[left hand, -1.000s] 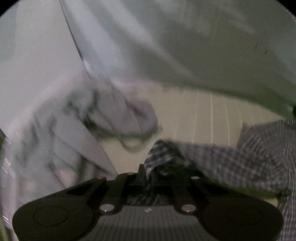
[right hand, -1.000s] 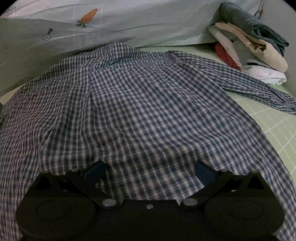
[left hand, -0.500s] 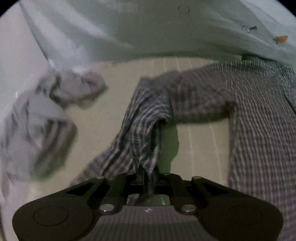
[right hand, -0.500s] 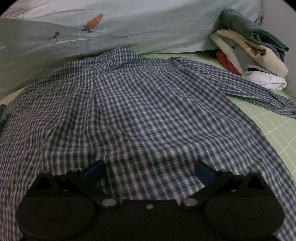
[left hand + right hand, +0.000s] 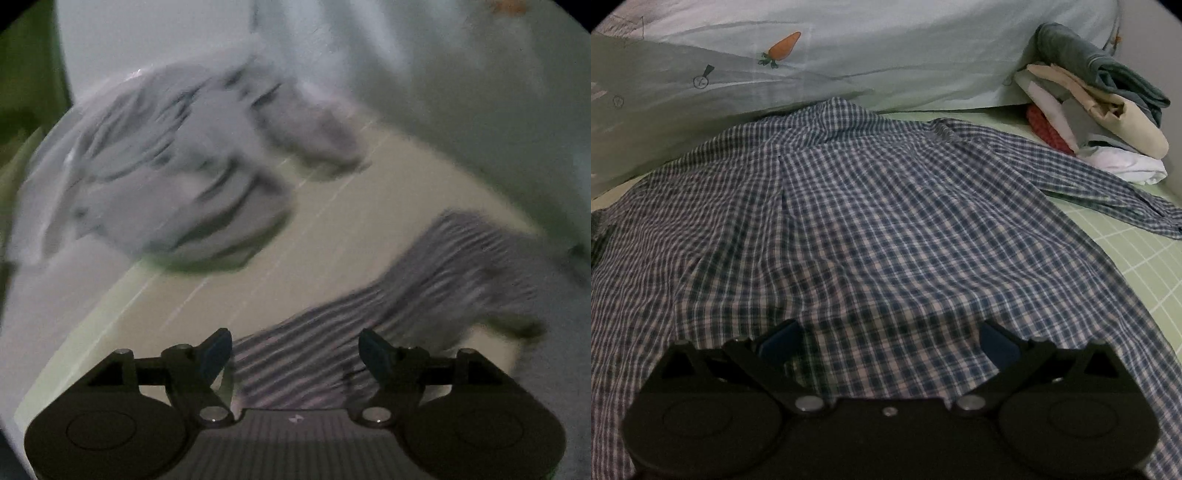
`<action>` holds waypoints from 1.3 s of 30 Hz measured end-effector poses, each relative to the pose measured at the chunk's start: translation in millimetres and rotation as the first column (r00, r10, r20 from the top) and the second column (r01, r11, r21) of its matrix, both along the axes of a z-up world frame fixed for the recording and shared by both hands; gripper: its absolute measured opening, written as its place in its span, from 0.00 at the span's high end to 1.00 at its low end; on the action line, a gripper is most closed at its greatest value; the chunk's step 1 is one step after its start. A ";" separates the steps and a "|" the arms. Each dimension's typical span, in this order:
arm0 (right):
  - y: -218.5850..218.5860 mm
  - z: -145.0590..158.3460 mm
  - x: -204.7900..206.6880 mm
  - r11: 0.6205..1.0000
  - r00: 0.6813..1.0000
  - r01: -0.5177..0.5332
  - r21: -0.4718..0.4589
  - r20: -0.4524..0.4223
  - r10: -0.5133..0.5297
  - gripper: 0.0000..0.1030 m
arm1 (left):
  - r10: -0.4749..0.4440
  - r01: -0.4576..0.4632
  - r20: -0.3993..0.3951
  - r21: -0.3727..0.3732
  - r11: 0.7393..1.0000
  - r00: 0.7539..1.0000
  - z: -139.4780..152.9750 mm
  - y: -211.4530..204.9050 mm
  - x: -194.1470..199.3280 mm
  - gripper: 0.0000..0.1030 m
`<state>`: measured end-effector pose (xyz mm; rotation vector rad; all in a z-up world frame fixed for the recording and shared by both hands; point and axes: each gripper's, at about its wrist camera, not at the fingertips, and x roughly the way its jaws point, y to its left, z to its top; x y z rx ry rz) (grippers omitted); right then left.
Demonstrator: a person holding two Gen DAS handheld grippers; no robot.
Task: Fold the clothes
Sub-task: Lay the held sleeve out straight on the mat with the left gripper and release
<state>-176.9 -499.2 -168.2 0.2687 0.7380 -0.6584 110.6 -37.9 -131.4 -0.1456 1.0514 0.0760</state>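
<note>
Right now the blue-and-white checked cotton shirt (image 5: 871, 229) lies spread back-up across the pale green gridded bedsheet (image 5: 1145, 266), its collar edge against the carrot-print pillow (image 5: 849, 55) and one sleeve running out below the stack of folded clothes (image 5: 1100, 110). Bare sheet lies open beyond that sleeve. Both the right gripper (image 5: 888, 339) and left gripper (image 5: 295, 350) gape wide, holding nothing; a blurred sleeve (image 5: 406, 306) lies beneath the left one, near a crumpled grey striped garment (image 5: 177, 192).

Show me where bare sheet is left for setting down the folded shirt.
Bare green sheet lies right of the checked shirt, below the clothes pile. A blurred strip runs between the grey garment and shirt sleeve. The shirt crowds the middle.
</note>
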 end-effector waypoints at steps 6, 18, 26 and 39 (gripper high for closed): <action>0.2 -0.1 0.6 1.000 1.000 0.007 -0.001 0.000 -0.007 0.00 | -0.042 0.042 -0.026 -0.007 0.999 0.999 -17.8 -7.4 -7.2 0.27; 4.0 -1.2 2.3 1.000 1.000 0.030 -0.006 0.006 -0.030 0.00 | 0.023 -0.031 0.096 0.091 0.995 0.995 4.0 25.2 13.0 0.96; 5.8 -1.7 3.5 0.999 0.999 0.046 -0.010 0.011 -0.046 0.00 | 0.127 -0.150 0.171 0.128 0.980 0.977 20.0 61.8 33.9 0.96; 9.2 -2.7 4.2 0.998 0.998 0.068 -0.018 0.020 -0.068 0.00 | 0.161 -0.172 0.096 0.124 0.977 0.982 -9.7 68.4 44.9 0.93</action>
